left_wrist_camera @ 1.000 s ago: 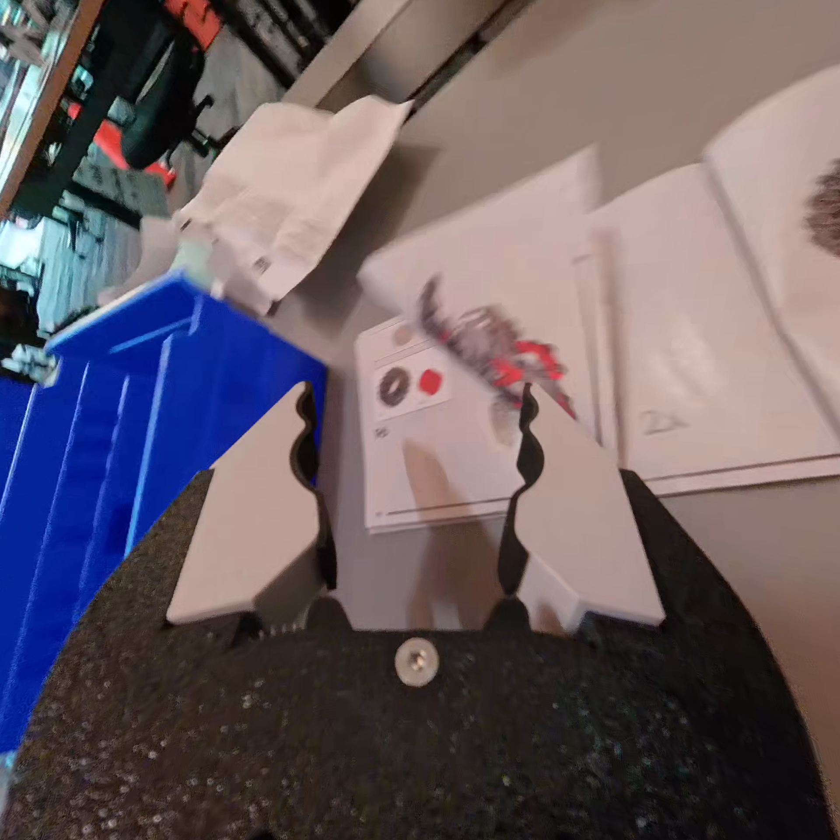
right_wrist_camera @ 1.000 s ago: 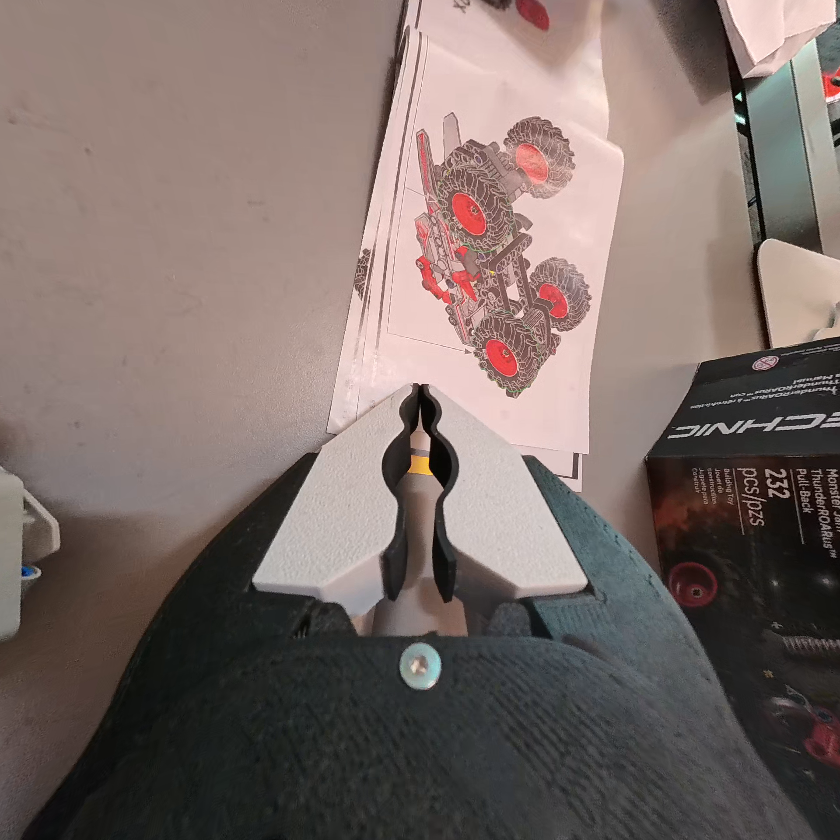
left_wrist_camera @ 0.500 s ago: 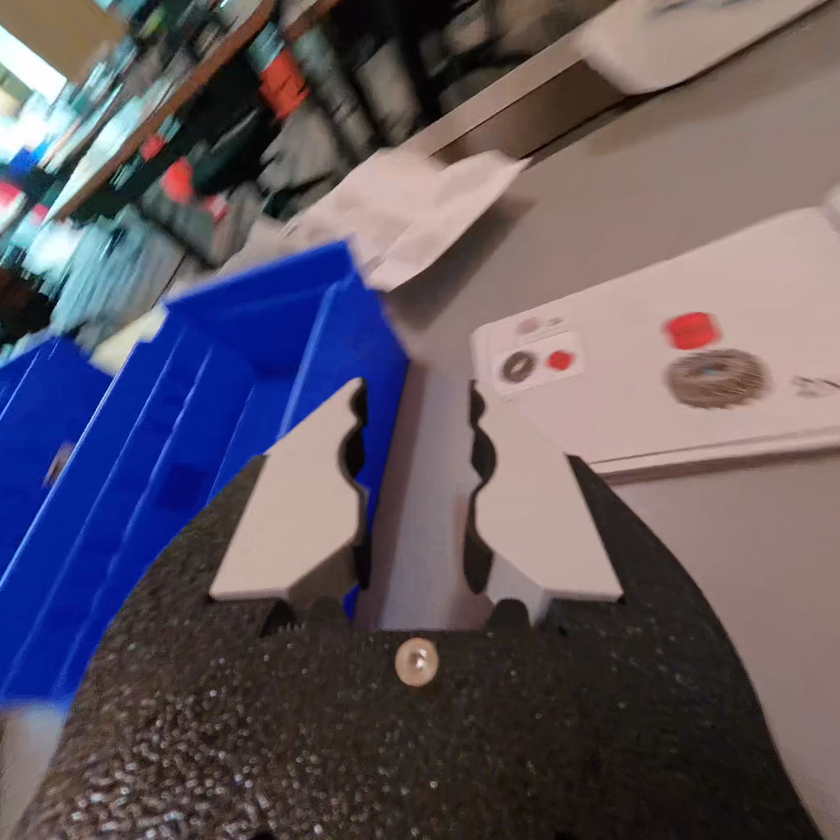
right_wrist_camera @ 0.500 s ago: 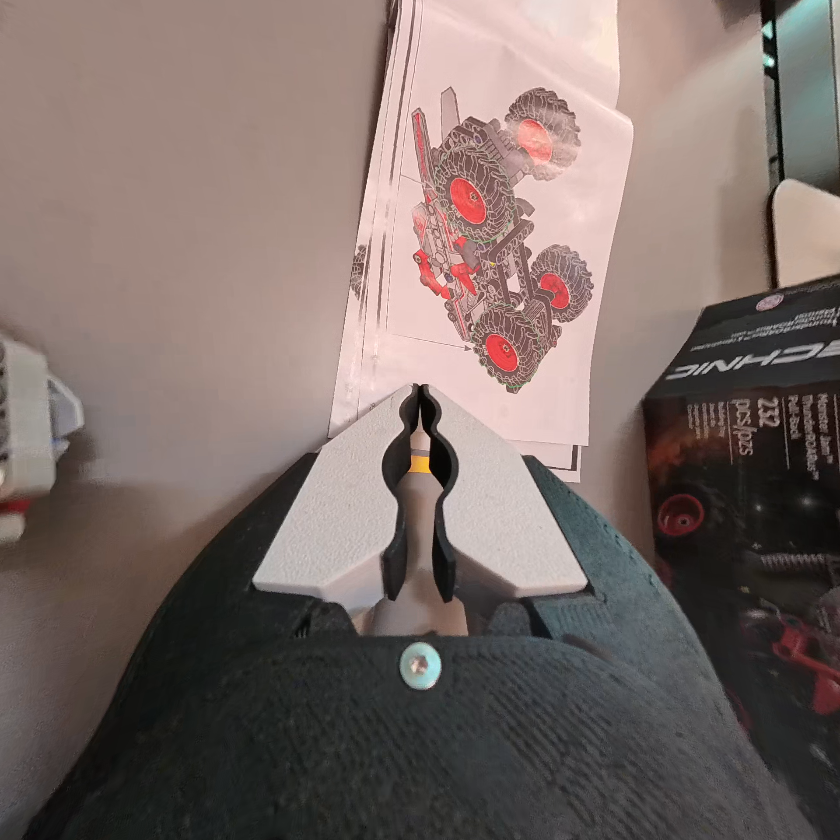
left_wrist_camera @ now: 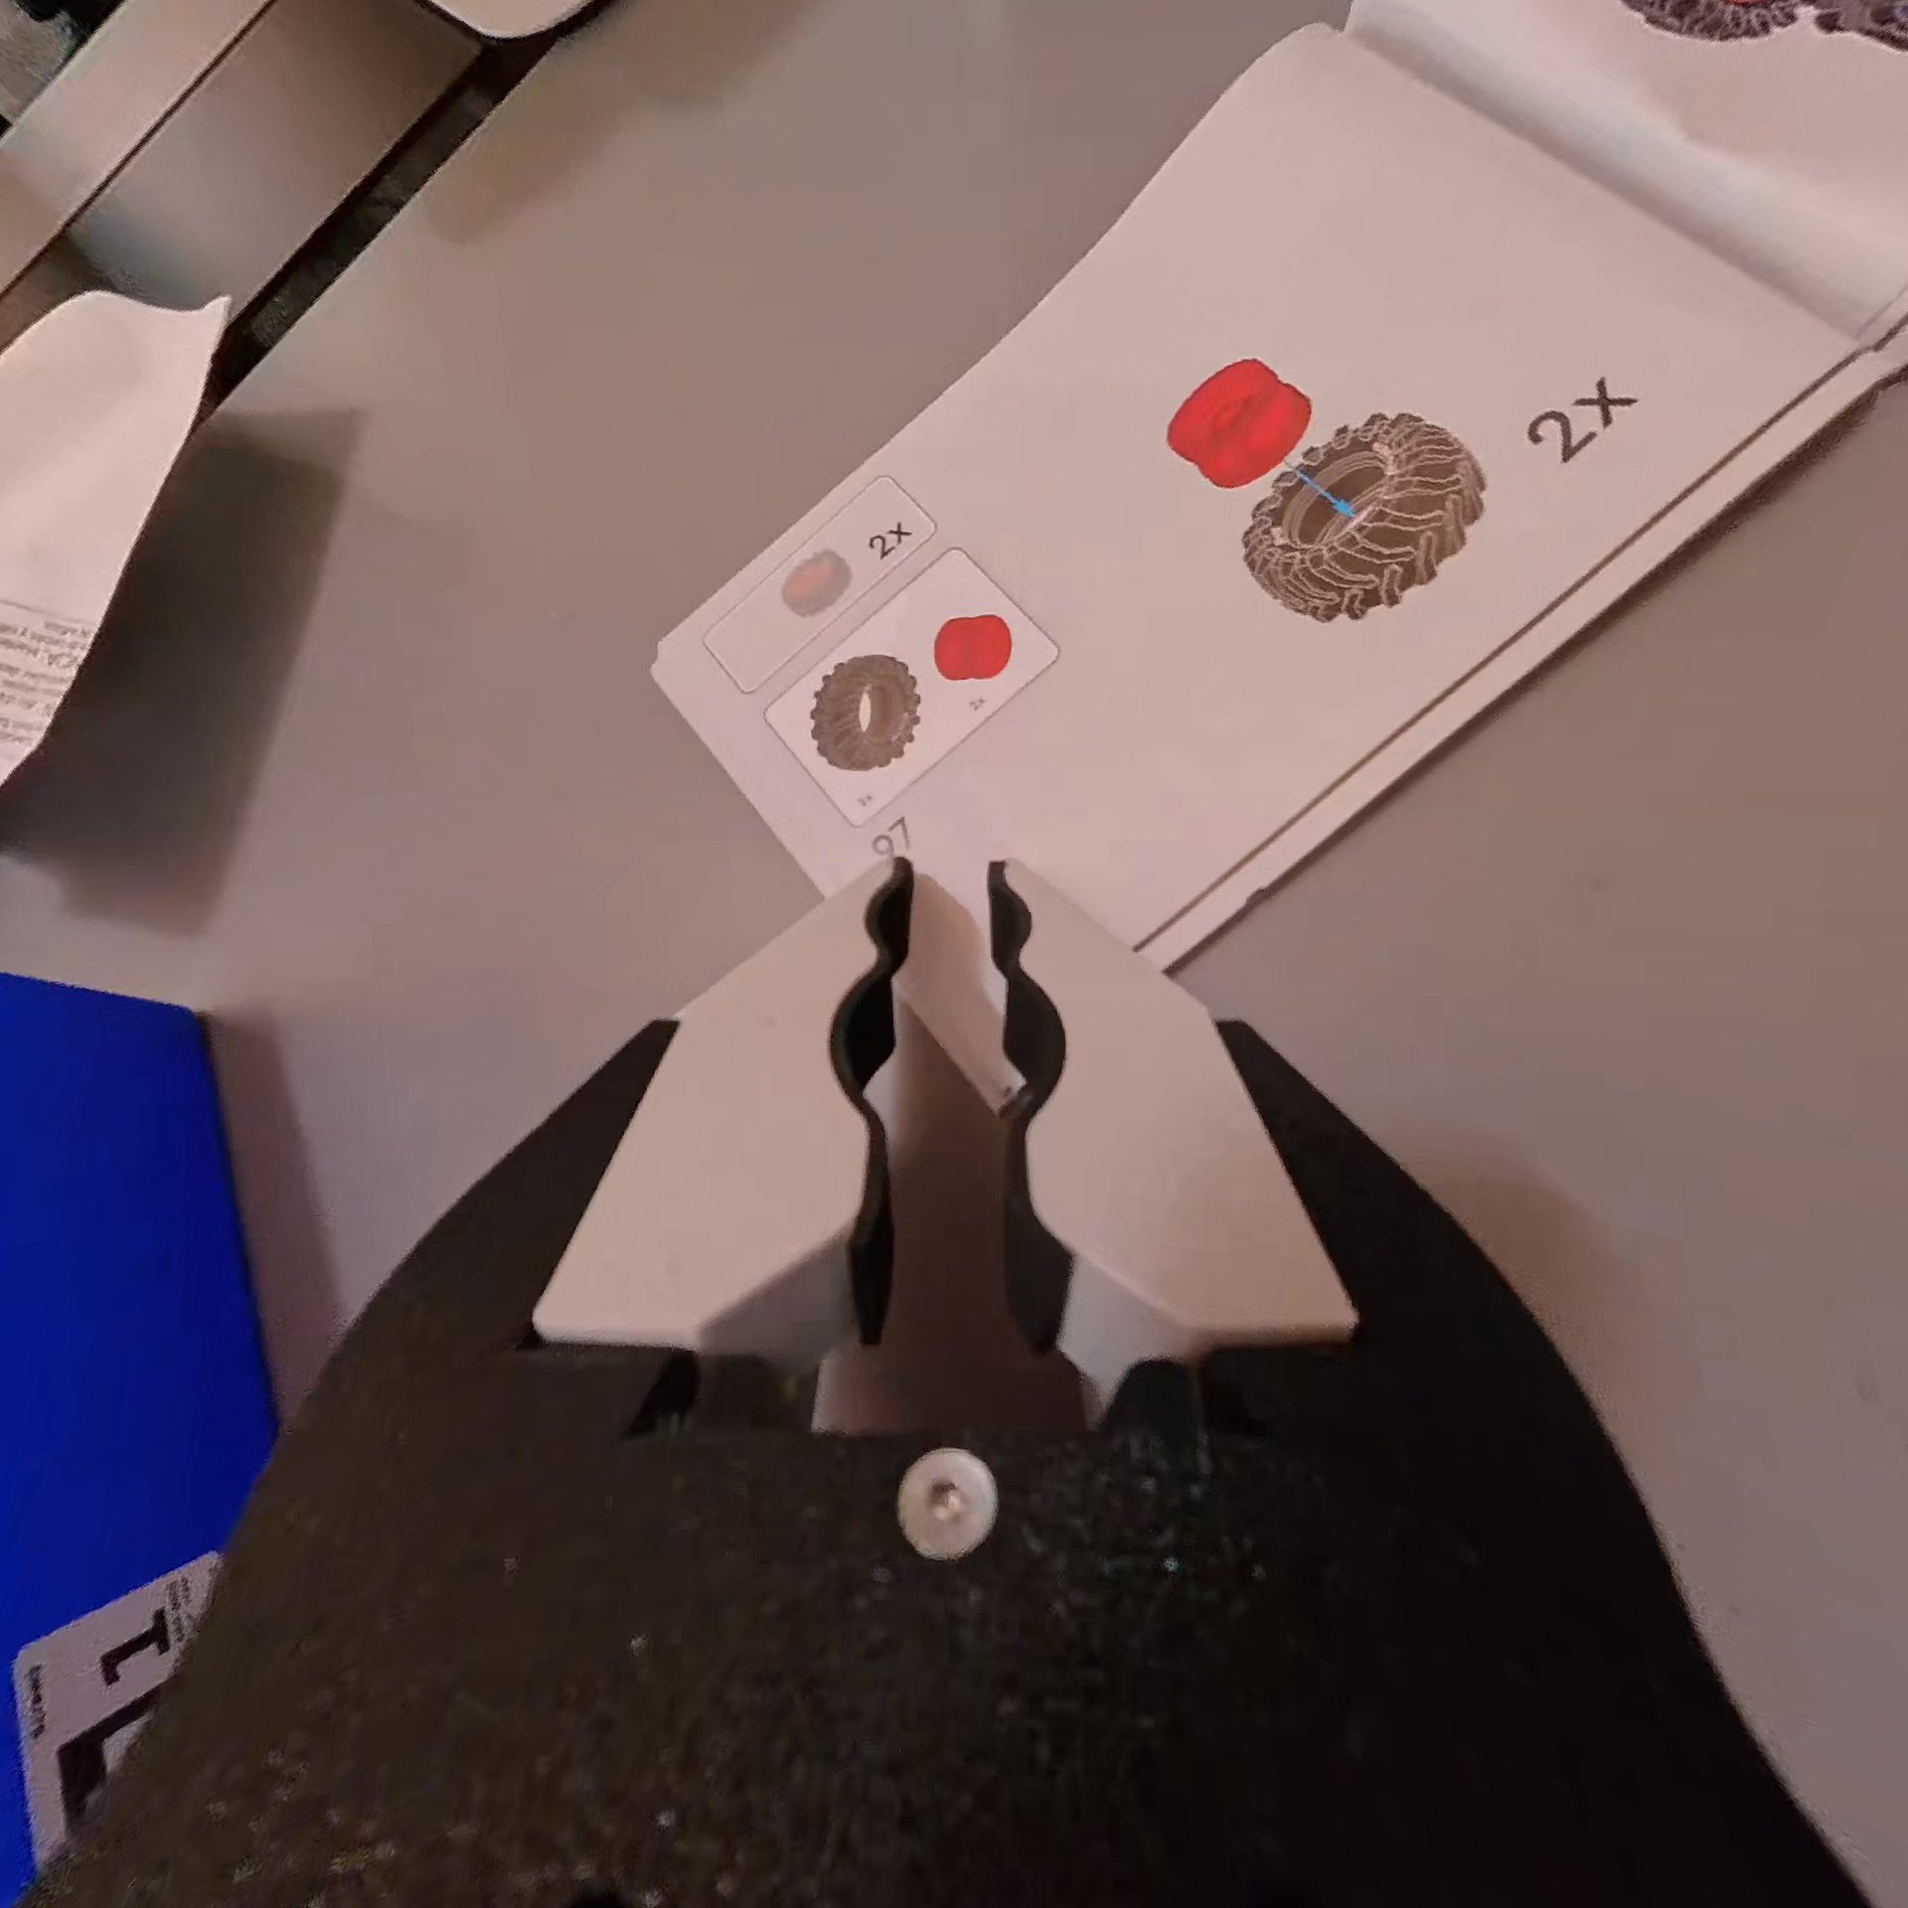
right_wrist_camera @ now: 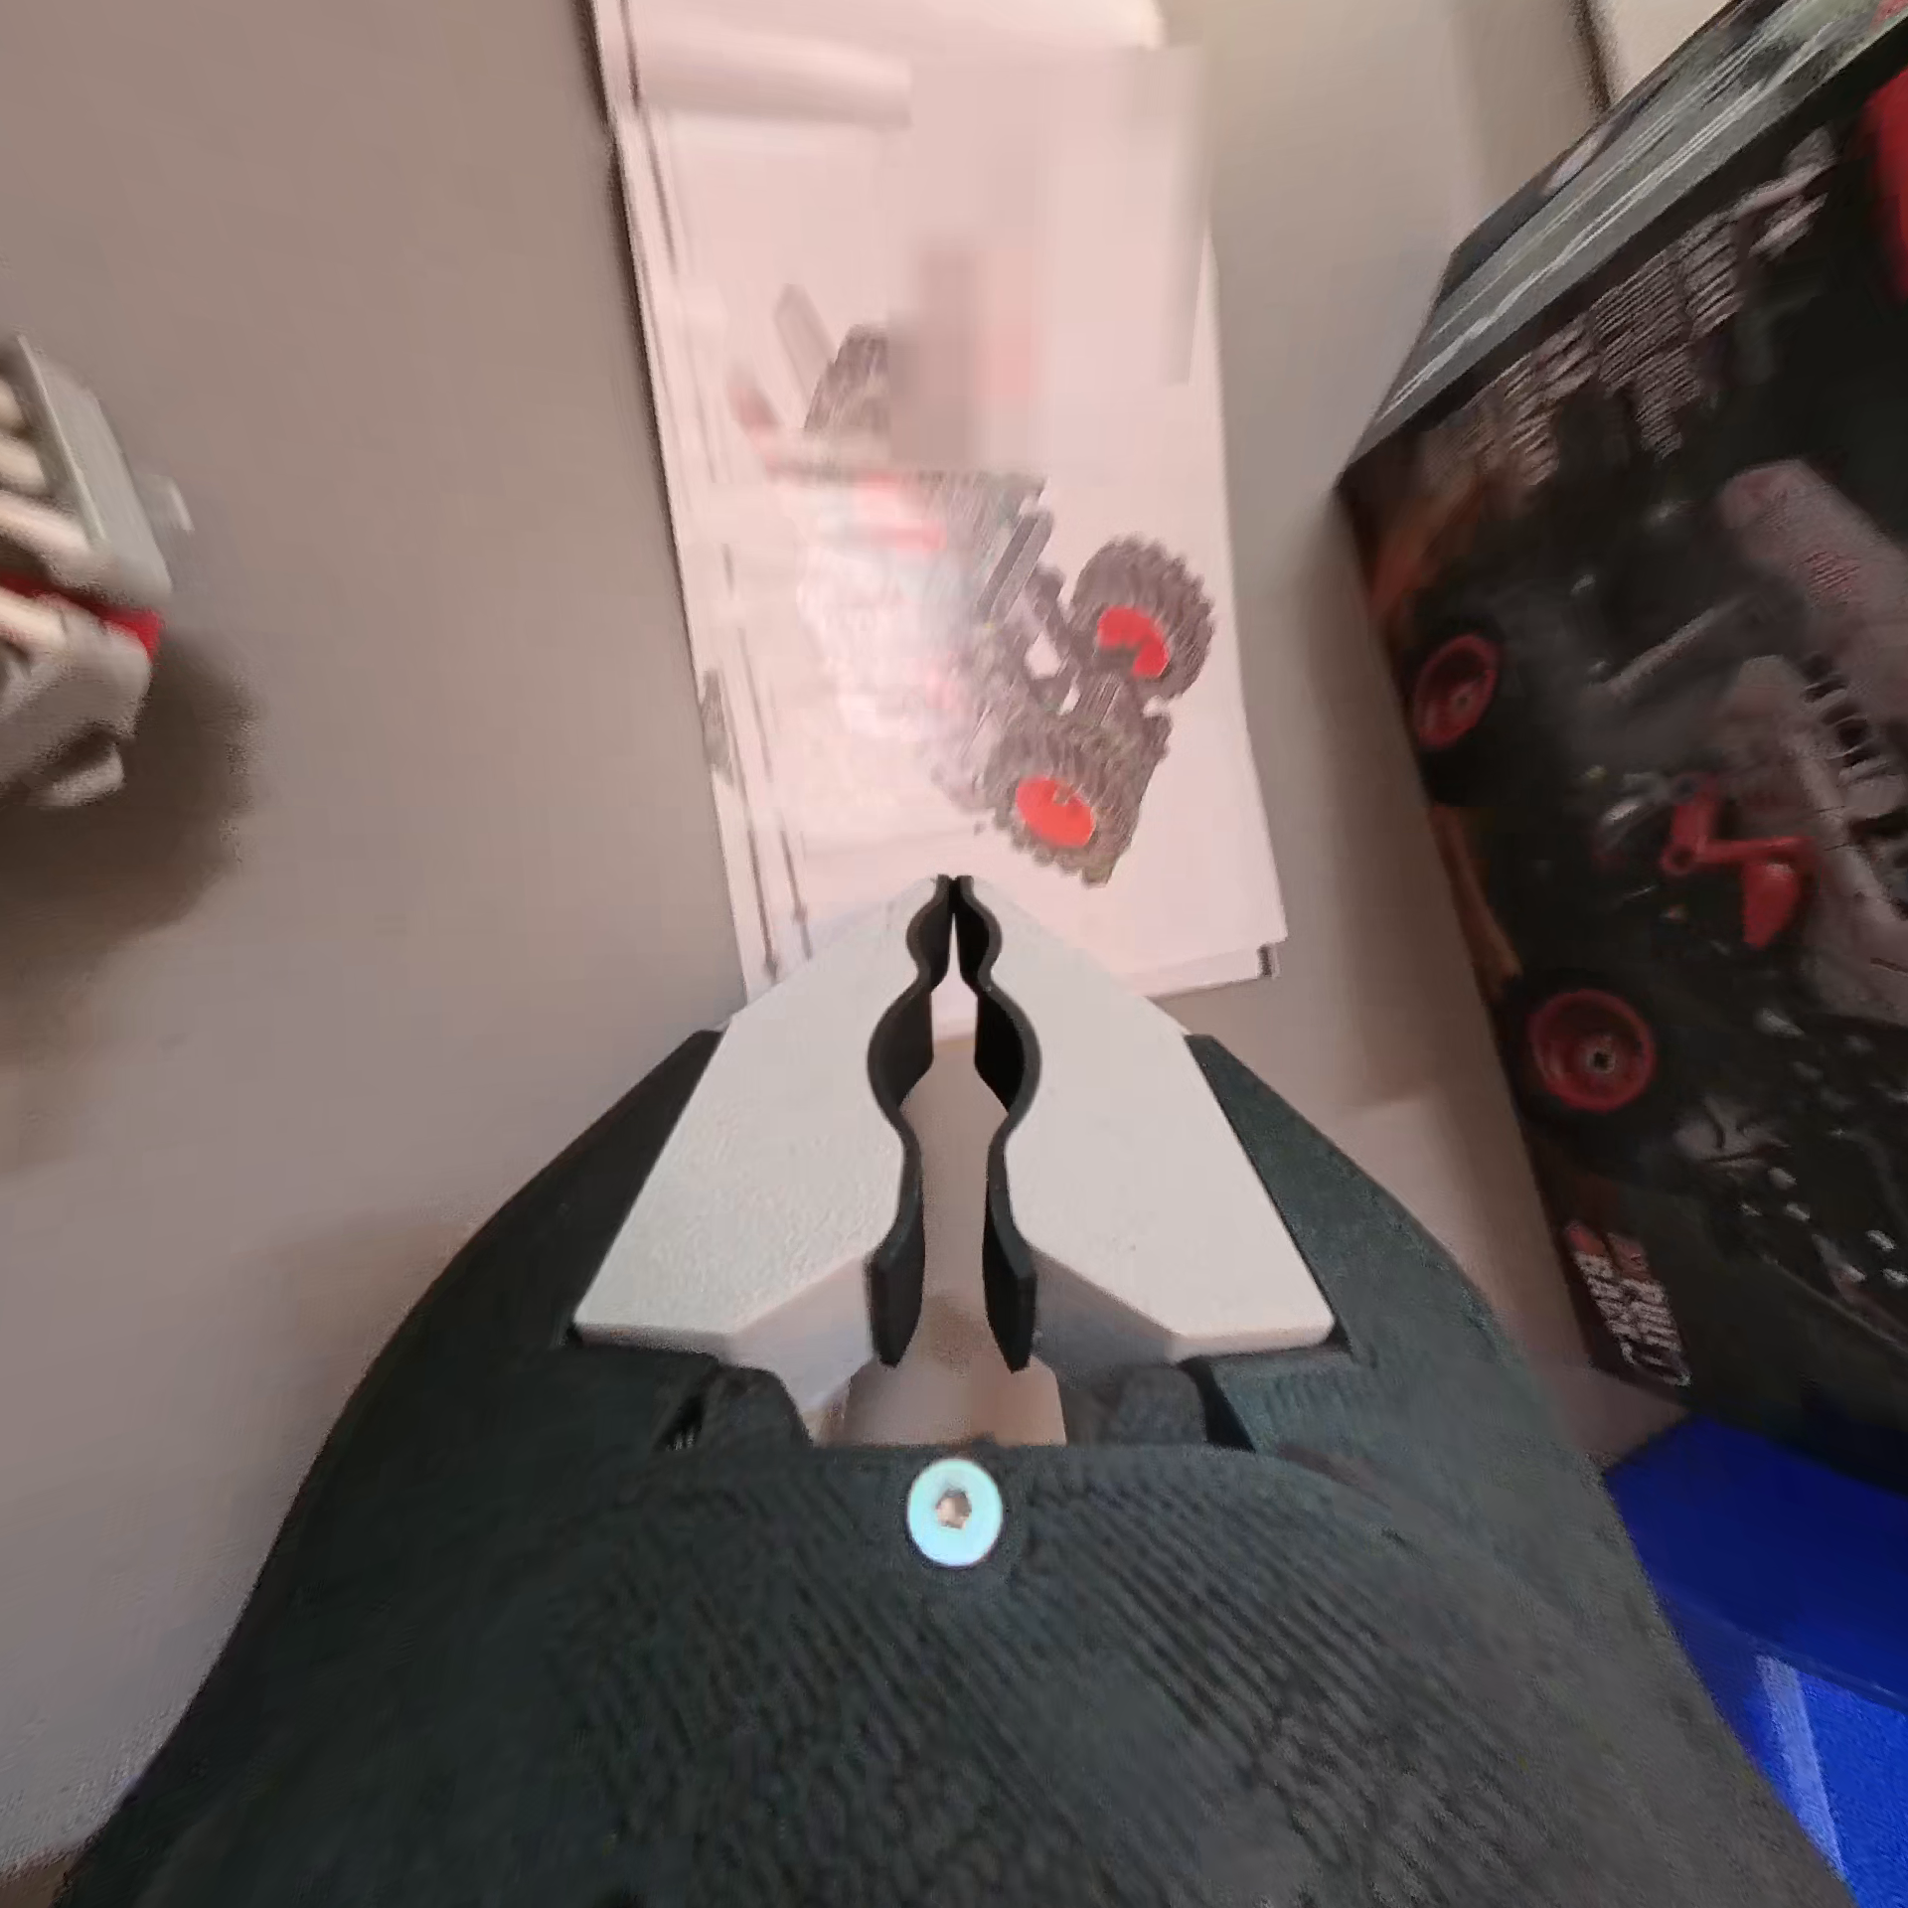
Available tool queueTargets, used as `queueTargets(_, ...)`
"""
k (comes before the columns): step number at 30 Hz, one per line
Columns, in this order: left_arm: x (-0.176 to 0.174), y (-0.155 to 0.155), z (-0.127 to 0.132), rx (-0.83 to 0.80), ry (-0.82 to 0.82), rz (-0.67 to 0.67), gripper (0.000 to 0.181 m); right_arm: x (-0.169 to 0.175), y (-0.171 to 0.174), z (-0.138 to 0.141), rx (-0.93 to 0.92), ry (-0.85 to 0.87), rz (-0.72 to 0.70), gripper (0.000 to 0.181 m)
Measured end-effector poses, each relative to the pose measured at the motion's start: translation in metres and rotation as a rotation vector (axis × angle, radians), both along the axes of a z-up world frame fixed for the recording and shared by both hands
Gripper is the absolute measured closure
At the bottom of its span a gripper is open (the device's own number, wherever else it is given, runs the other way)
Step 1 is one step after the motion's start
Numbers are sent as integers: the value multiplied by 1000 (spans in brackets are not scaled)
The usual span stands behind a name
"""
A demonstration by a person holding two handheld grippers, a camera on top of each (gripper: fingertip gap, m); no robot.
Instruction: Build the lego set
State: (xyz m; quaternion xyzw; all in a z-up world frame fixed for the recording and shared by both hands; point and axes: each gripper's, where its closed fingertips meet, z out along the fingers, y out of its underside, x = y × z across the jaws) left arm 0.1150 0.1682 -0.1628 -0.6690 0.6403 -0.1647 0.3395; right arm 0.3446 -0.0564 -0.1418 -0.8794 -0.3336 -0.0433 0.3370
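Note:
In the left wrist view, my left gripper [left_wrist_camera: 945, 878] is narrowly open and empty. Its tips hover over the near corner of the open instruction booklet [left_wrist_camera: 1291, 341], whose page shows a red hub and a black tyre. In the right wrist view, my right gripper [right_wrist_camera: 945, 883] is shut with its tips touching, and nothing shows between them. It points at another booklet page [right_wrist_camera: 981, 413] with a blurred truck picture. A partly built grey, white and red model [right_wrist_camera: 62, 619] lies at the left edge, blurred.
A blue bin [left_wrist_camera: 103, 1239] with a white label stands at the left of the left wrist view. A crumpled white paper bag [left_wrist_camera: 93, 496] lies beyond it. In the right wrist view, the dark set box [right_wrist_camera: 1652, 723] stands close on the right, with a blue bin [right_wrist_camera: 1776, 1549] below it. Spacing between my two grippers at the tips: around 35 cm.
My left gripper swung right from the blue bin to the booklet corner, and its jaws narrowed. My right gripper moved, so the box looks nearer. The yellow bit between its fingers no longer shows.

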Motion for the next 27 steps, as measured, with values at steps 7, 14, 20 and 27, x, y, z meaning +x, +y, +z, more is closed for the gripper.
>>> queueTargets(7, 1, -3, -1, -13, -23, -9, 177, -26, 24, -13, 75, 58, 5, 177)
queueTargets(14, 1, -6, -2, -64, -55, -11, 181, -13, 10, -23, 31, 69, -68, 181)
queueTargets(20, 2, -6, -2, -52, -49, -23, 181, -12, 8, -23, 32, 29, -70, 181)
queueTargets(27, 2, -8, 12, -46, -66, 16, 175, -12, 8, -23, 40, 1, -75, 181)
